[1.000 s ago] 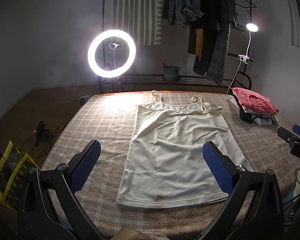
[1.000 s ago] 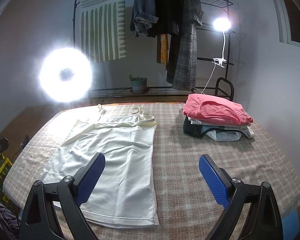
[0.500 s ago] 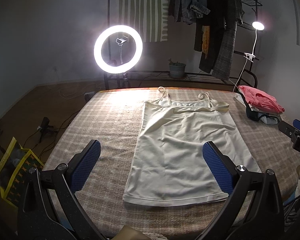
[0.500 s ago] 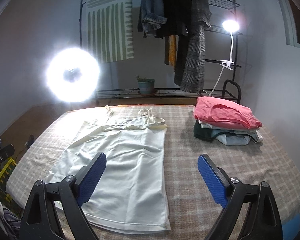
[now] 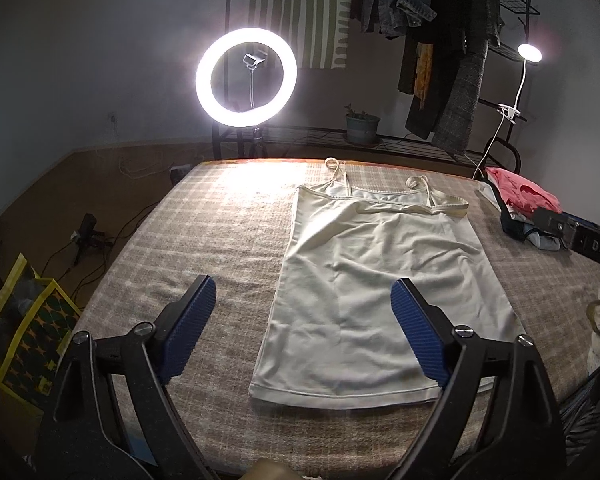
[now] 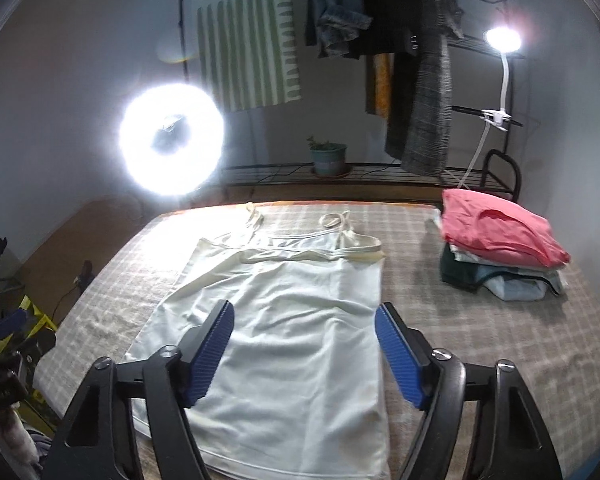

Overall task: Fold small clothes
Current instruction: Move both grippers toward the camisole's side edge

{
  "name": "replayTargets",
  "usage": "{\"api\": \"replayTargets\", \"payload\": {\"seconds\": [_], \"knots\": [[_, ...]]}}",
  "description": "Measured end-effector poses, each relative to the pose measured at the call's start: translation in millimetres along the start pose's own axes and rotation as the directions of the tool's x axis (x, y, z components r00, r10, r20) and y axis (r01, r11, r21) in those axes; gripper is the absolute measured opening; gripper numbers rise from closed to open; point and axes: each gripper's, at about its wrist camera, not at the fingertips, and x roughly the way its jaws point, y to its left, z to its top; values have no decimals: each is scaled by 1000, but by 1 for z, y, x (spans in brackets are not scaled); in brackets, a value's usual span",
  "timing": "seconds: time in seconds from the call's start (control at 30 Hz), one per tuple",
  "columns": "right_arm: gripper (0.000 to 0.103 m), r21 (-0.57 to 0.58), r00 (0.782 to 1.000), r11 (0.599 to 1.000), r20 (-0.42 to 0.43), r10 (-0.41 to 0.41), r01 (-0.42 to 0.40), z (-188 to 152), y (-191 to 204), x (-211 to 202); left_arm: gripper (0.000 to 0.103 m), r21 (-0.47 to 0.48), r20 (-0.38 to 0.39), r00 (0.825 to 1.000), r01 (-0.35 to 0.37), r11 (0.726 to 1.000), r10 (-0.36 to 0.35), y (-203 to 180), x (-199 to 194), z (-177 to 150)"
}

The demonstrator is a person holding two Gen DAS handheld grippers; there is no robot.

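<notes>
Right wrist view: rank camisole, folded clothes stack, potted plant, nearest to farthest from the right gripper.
From the right gripper:
1. Camisole, laid flat on the bed, directly under the open jaws.
2. Folded clothes stack, pink piece on top, farther back on the right.
3. Potted plant, on the low rack beyond the bed.

We're in a room of a home, set up for filming. A bed or table under a checked cover [image 5: 220, 240] fills the middle, with a stack of folded clothes [image 6: 500, 248] at its far corner. Behind it a metal garment rack [image 6: 380, 172] carries hanging jackets [image 6: 420, 80], a potted plant [image 6: 328, 156] and a clip-on lamp [image 6: 502, 40]. A glowing ring light [image 5: 246, 78] stands by a striped wall hanging [image 5: 300, 12].
</notes>
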Motion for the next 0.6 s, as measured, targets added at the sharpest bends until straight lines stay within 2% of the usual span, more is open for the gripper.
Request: {"api": "replayTargets", "payload": {"seconds": [0.17,0.3,0.47,0.6], "knots": [[68,-62,999,997,-31,37,-39,15,25,26,81,-40,-44,999,5,999,-7,12,10,-5],[65,-98,995,992,-60,74,-79,27,46,45,69,-79,-81,997,15,997,-21,22,18,-11],[64,-158,989,979,-99,111,-125,41,70,74,58,-194,-153,987,25,981,-55,42,31,-29],[64,-154,982,975,-127,142,-161,54,80,98,55,-277,-213,974,18,961,-79,55,44,-47]]}}
